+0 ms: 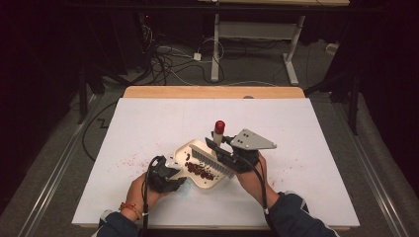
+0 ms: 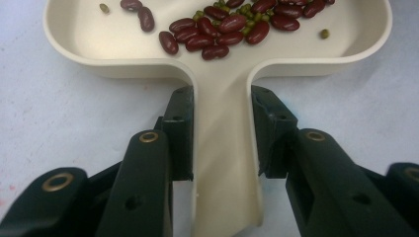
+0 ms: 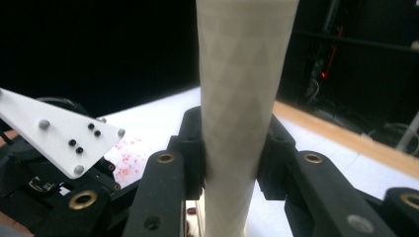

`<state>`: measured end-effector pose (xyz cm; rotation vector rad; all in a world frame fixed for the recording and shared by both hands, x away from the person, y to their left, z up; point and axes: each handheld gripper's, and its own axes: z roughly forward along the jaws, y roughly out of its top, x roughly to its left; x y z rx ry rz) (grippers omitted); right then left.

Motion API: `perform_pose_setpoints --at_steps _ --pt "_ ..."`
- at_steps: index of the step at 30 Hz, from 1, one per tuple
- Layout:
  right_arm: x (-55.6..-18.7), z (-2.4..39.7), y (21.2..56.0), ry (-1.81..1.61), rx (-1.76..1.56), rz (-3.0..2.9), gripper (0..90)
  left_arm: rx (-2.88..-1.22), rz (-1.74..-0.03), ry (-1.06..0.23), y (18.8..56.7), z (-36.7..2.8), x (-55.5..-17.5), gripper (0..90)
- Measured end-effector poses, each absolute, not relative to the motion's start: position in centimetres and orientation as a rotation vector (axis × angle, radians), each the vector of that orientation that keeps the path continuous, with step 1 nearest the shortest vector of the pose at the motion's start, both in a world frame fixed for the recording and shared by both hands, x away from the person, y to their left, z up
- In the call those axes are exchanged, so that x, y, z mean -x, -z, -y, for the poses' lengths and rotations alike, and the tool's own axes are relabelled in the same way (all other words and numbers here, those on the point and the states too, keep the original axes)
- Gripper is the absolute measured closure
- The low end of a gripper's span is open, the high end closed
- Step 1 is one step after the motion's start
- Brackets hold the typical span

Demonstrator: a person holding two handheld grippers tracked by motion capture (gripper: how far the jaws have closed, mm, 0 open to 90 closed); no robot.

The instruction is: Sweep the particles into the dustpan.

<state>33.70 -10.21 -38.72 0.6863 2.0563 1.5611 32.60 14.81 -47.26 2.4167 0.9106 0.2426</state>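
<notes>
My left tool [image 2: 222, 143] pinches the dustpan [image 2: 222, 98] handle, pan flat on the worktop [image 1: 306, 148]; my right tool [image 3: 232, 148] clamps the brush [image 1: 210, 157] handle over the pan. I judge I'm mid-sweep: next, draw the beans [image 2: 232, 27] deeper in. Bristle contact is hidden

A white-covered table [image 1: 306, 148] bears a cream dustpan [image 1: 184, 149], a red-capped bottle [image 1: 219, 129] and scattered red specks [image 1: 129, 159].
</notes>
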Motion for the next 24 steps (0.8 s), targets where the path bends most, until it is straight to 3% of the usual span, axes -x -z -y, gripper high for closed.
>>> perform_pose_setpoints --at_steps 15,24 --pt "-36.0 13.9 38.2 -1.443 -0.759 -1.936 69.8 -2.435 -0.901 -0.232 47.5 -15.9 -32.1 63.4" --pt "-36.7 12.0 40.7 -1.337 -0.749 -1.960 69.8 -2.428 -0.903 -0.232 47.4 -15.8 -32.1 63.4"
